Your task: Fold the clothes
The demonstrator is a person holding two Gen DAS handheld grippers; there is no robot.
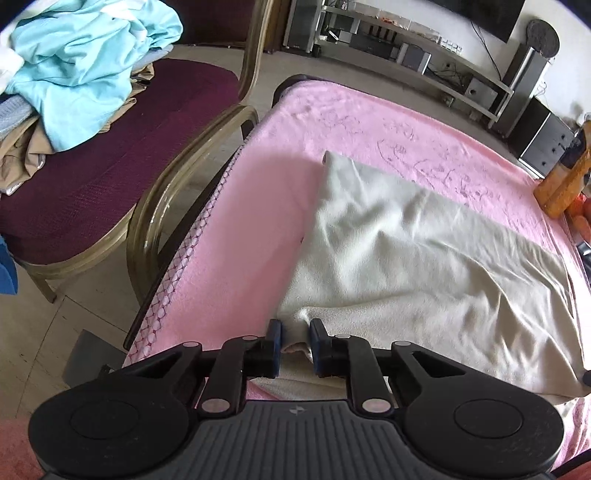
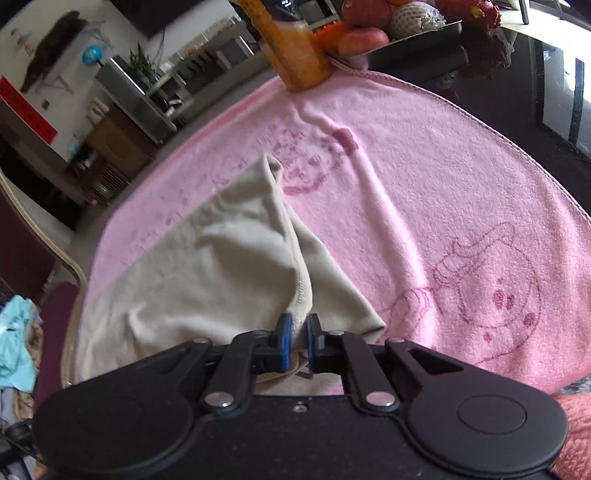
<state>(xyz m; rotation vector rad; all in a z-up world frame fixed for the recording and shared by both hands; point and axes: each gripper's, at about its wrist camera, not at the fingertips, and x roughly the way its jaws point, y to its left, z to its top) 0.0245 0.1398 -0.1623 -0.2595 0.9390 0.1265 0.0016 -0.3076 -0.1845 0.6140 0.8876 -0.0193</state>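
A cream garment [image 1: 406, 251] lies spread on a pink blanket [image 1: 258, 184] that covers the table. In the left wrist view my left gripper [image 1: 296, 334] sits at the garment's near left corner, its blue pads closed on a bunched bit of the fabric. In the right wrist view the cream garment [image 2: 207, 266] rises in a ridge along its stitched hem, up to my right gripper [image 2: 299, 330]. The blue pads there pinch that hem, which is lifted off the pink blanket [image 2: 424, 184].
A chair with a maroon seat [image 1: 110, 147] stands left of the table, holding a pile of clothes with a light blue one [image 1: 85, 62] on top. An orange bottle [image 2: 295, 48] and a fruit tray [image 2: 399, 22] stand at the far edge.
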